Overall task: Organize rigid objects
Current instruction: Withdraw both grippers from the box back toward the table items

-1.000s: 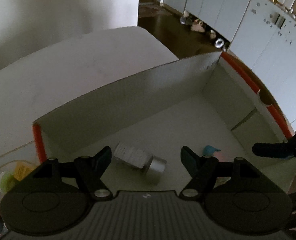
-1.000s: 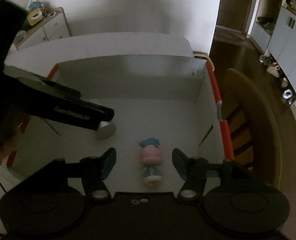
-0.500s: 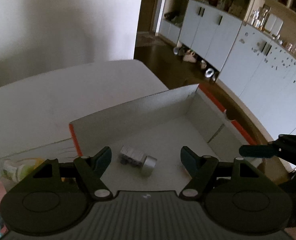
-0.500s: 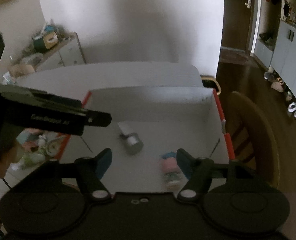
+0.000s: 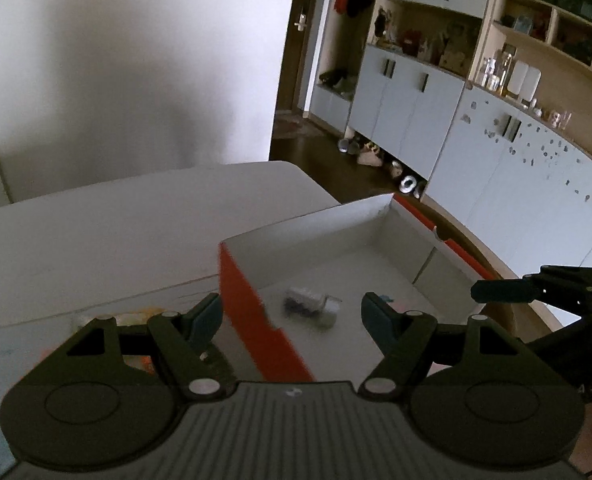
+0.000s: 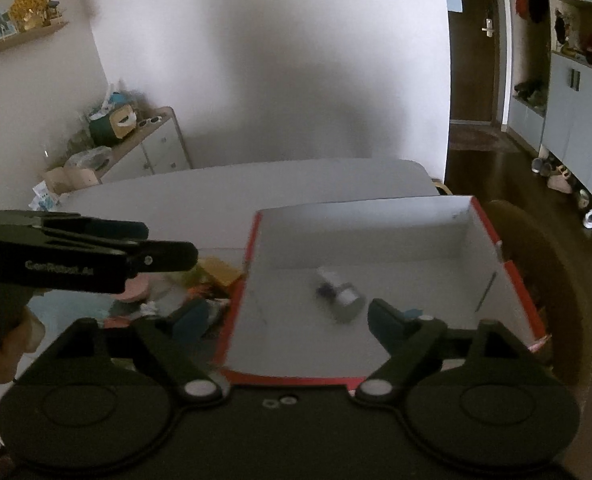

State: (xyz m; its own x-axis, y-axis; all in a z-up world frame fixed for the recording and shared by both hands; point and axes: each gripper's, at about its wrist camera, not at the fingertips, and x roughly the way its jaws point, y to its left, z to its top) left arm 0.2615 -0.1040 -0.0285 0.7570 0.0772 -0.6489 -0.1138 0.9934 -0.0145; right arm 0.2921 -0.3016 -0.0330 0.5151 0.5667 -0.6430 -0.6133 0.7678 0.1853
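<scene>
The jar [image 6: 338,294] lies on its side on the floor of the box [image 6: 360,236], silver cap toward me, just where it lay a second ago. The doll [image 6: 412,312], which then showed whole between my right fingers, is now nearly hidden behind my right claw's finger; only a blue scrap shows. Both claws have pulled back and up: the box, which filled both views, now sits smaller and to the right on the counter [image 5: 107,236], its orange wall [image 5: 251,316] between my left fingers. My left claw [image 5: 289,318] is spread wide and holds nothing; my right claw [image 6: 287,322] is likewise wide and empty. A heap of small things [image 6: 199,284] on the counter left of the box has come into the right view, blurred.
</scene>
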